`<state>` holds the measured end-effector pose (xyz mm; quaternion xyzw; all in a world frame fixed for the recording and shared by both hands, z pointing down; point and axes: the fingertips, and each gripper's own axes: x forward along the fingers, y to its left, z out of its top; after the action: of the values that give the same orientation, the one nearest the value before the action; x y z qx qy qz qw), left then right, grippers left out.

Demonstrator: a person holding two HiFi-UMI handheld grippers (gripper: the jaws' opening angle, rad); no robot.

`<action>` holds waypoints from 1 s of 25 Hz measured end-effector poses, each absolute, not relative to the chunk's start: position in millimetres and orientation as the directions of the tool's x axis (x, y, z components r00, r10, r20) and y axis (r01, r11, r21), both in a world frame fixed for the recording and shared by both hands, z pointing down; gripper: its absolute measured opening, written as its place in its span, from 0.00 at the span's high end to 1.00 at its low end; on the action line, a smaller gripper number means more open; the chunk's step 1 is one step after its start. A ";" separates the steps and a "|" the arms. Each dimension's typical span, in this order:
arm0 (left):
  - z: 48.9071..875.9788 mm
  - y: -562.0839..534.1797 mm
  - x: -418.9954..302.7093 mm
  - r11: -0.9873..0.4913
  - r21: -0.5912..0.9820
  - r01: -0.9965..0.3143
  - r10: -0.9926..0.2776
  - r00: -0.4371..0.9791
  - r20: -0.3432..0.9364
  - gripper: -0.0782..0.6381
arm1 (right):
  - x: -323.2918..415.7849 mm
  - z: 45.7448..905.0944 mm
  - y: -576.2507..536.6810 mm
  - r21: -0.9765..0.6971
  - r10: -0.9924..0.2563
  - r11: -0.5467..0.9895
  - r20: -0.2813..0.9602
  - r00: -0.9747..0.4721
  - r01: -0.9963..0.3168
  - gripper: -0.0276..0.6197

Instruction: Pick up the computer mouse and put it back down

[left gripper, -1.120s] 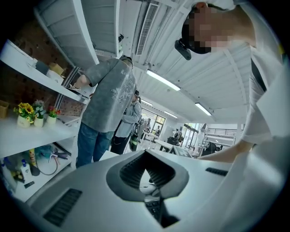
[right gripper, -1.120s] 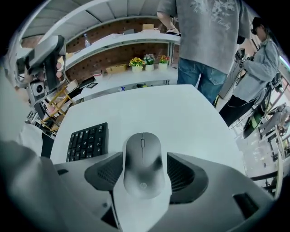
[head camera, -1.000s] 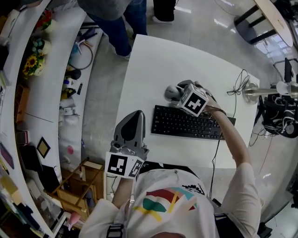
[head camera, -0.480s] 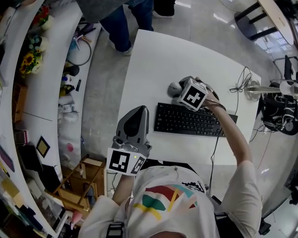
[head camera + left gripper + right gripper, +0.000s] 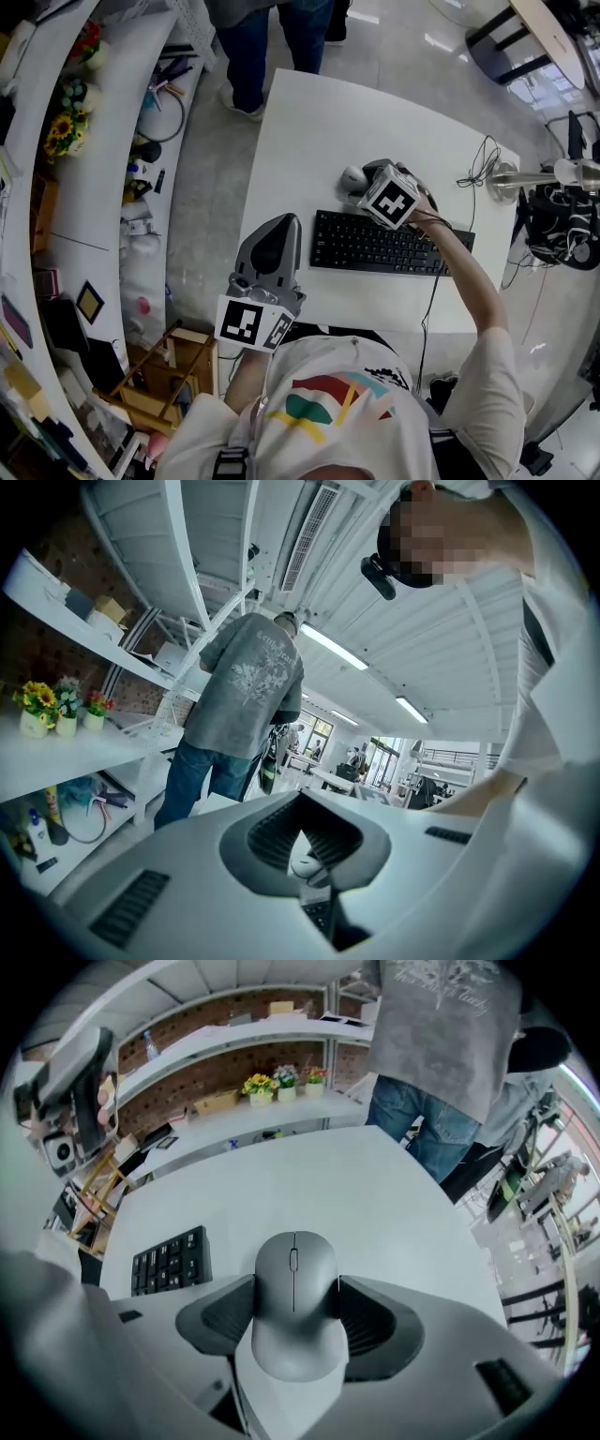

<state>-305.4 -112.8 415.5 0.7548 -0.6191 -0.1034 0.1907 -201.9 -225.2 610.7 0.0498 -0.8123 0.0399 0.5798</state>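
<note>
The grey computer mouse (image 5: 295,1297) sits between the ribbed pads of my right gripper (image 5: 295,1283), which is shut on its two sides. In the head view the mouse (image 5: 352,177) shows just beyond the black keyboard (image 5: 375,246), at the tip of the right gripper (image 5: 362,184). Whether it rests on the white table (image 5: 319,122) or hangs just above it I cannot tell. My left gripper (image 5: 279,228) is held off the table's near left corner, its jaws shut with nothing between them, tips meeting in the left gripper view (image 5: 300,794).
A person (image 5: 253,37) in jeans stands at the table's far edge. A metal stand (image 5: 511,178) and loose cables (image 5: 483,164) lie at the right side. A white shelf (image 5: 103,141) with flowers and clutter runs along the left. A wooden crate (image 5: 169,361) sits on the floor.
The right gripper with the mouse has stayed almost where it was. The left gripper has hardly moved. The standing person has shifted a little along the far edge.
</note>
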 end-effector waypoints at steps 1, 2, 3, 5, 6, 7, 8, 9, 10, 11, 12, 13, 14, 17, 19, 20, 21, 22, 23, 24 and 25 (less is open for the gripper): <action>412.7 -112.3 -305.3 -0.164 0.408 -0.898 -0.974 0.213 0.079 0.83 | -201.0 602.6 -229.3 -0.009 -0.056 0.984 0.933 -0.356 -0.177 0.52; 409.7 -112.0 -305.2 -0.165 0.401 -0.901 -0.974 0.213 0.078 0.83 | -201.3 591.8 -233.6 -0.010 -0.084 0.974 0.914 -0.397 -0.228 0.52; 406.5 -111.9 -304.8 -0.167 0.395 -0.904 -0.974 0.213 0.077 0.83 | -201.9 578.8 -237.7 -0.007 -0.119 0.961 0.891 -0.439 -0.275 0.52; 398.0 -112.1 -301.3 -0.183 0.387 -0.904 -0.972 0.224 0.065 0.83 | -201.4 549.0 -243.4 0.007 -0.200 0.935 0.836 -0.512 -0.354 0.52; 392.4 -112.2 -297.5 -0.199 0.383 -0.902 -0.970 0.237 0.053 0.83 | -199.9 533.3 -244.2 0.013 -0.236 0.923 0.807 -0.541 -0.384 0.52; 386.3 -112.3 -292.3 -0.219 0.376 -0.900 -0.967 0.252 0.042 0.83 | -197.5 517.4 -243.4 0.016 -0.268 0.913 0.778 -0.569 -0.409 0.52; 379.9 -112.1 -286.2 -0.238 0.366 -0.900 -0.963 0.268 0.031 0.83 | -194.5 501.3 -240.9 0.018 -0.298 0.903 0.747 -0.594 -0.430 0.52; 373.6 -111.4 -279.3 -0.257 0.353 -0.900 -0.959 0.282 0.023 0.83 | -190.7 485.1 -236.9 0.017 -0.326 0.892 0.715 -0.619 -0.451 0.52; 367.4 -110.2 -272.3 -0.274 0.339 -0.900 -0.955 0.297 0.015 0.83 | -186.5 468.9 -231.2 0.012 -0.353 0.882 0.680 -0.642 -0.471 0.52; 361.5 -108.6 -265.3 -0.291 0.326 -0.900 -0.951 0.310 0.008 0.83 | -182.1 452.8 -224.1 0.004 -0.377 0.871 0.644 -0.665 -0.491 0.52; 355.7 -106.7 -258.6 -0.306 0.314 -0.899 -0.947 0.322 0.001 0.83 | -177.4 437.0 -216.0 -0.007 -0.402 0.860 0.606 -0.687 -0.509 0.52; 350.2 -104.6 -252.2 -0.318 0.302 -0.899 -0.943 0.332 -0.006 0.83 | -172.4 421.3 -207.5 -0.019 -0.426 0.849 0.567 -0.705 -0.528 0.52; 344.8 -102.4 -246.0 -0.328 0.292 -0.898 -0.940 0.340 -0.012 0.83 | -166.6 406.2 -198.7 -0.031 -0.451 0.837 0.527 -0.721 -0.546 0.52; 329.0 -96.8 -228.6 -0.351 0.258 -0.900 -0.934 0.355 -0.031 0.83 | -141.7 366.4 -174.5 -0.070 -0.536 0.790 0.403 -0.742 -0.609 0.52; 317.2 -96.1 -218.3 -0.365 0.228 -0.903 -0.930 0.364 -0.048 0.83 | -122.6 343.9 -161.4 -0.097 -0.601 0.748 0.321 -0.732 -0.657 0.52; 310.8 -96.0 -213.3 -0.371 0.213 -0.904 -0.928 0.367 -0.058 0.83 | -112.9 334.9 -154.6 -0.111 -0.626 0.731 0.286 -0.726 -0.674 0.52; 304.3 -95.6 -208.5 -0.376 0.200 -0.905 -0.927 0.370 -0.068 0.83 | -103.4 327.5 -147.3 -0.126 -0.643 0.718 0.256 -0.722 -0.684 0.52; 297.9 -94.9 -203.9 -0.379 0.191 -0.905 -0.925 0.371 -0.078 0.83 | -94.7 321.1 -139.7 -0.140 -0.654 0.711 0.229 -0.721 -0.689 0.52; 291.8 -93.8 -199.8 -0.383 0.189 -0.904 -0.924 0.373 -0.087 0.83 | -87.4 315.1 -132.0 -0.150 -0.661 0.708 0.206 -0.722 -0.690 0.52; 286.3 -92.4 -196.0 -0.386 0.193 -0.902 -0.922 0.375 -0.094 0.83 | -81.4 309.4 -124.3 -0.154 -0.665 0.707 0.187 -0.723 -0.690 0.52; 281.6 -90.5 -192.1 -0.390 0.202 -0.898 -0.921 0.378 -0.099 0.83 | -76.1 304.0 -116.7 -0.154 -0.668 0.708 0.171 -0.724 -0.690 0.52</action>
<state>-192.1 -90.5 281.6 0.8280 -0.5492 -0.0977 0.0570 -76.1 -116.7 304.0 0.3680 -0.9226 0.1037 0.0514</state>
